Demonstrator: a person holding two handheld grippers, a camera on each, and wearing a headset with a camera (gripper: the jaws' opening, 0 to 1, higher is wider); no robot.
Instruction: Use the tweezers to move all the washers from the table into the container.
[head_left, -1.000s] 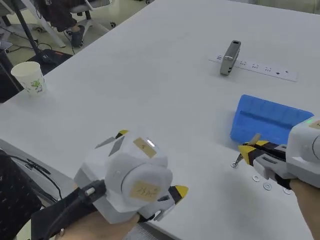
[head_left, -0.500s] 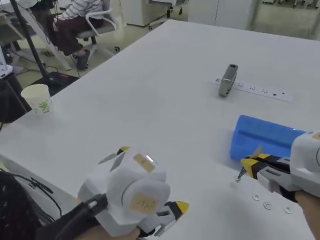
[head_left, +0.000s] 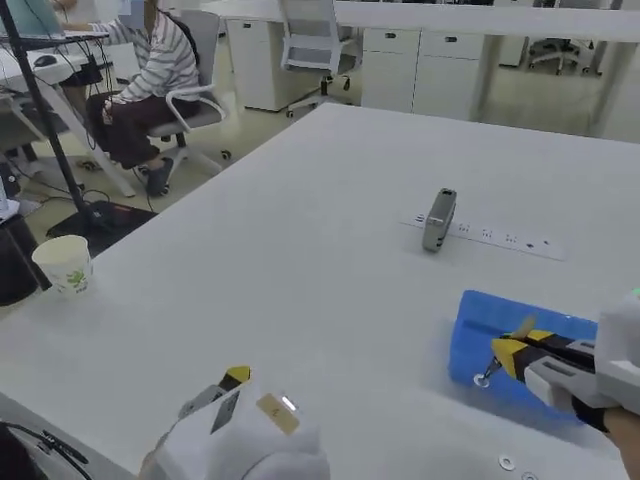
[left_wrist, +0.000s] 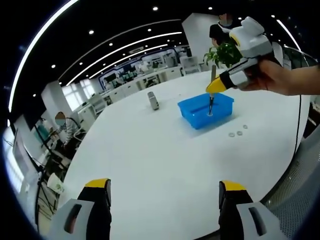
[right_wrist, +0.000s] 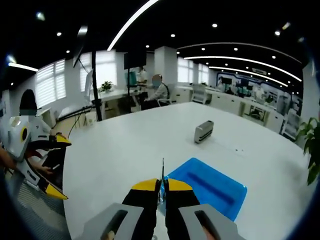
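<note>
My right gripper is shut on a pair of tweezers. Their tip hangs over the near left corner of the blue container, and a small washer appears pinched in it. In the right gripper view the tweezers stick out between the closed jaws above the container. A few washers lie on the table beside the container, and one washer lies near the table's front edge. My left gripper is open, low over the near table and holding nothing.
A grey device rests on a white power strip behind the container. A paper cup stands at the table's left edge. A person sits on a chair beyond the table. White tabletop stretches between the grippers.
The right gripper has lifted the tweezers from the table beside the loose washers to over the container's corner. The head camera has tilted up, so the left gripper sits lower in view.
</note>
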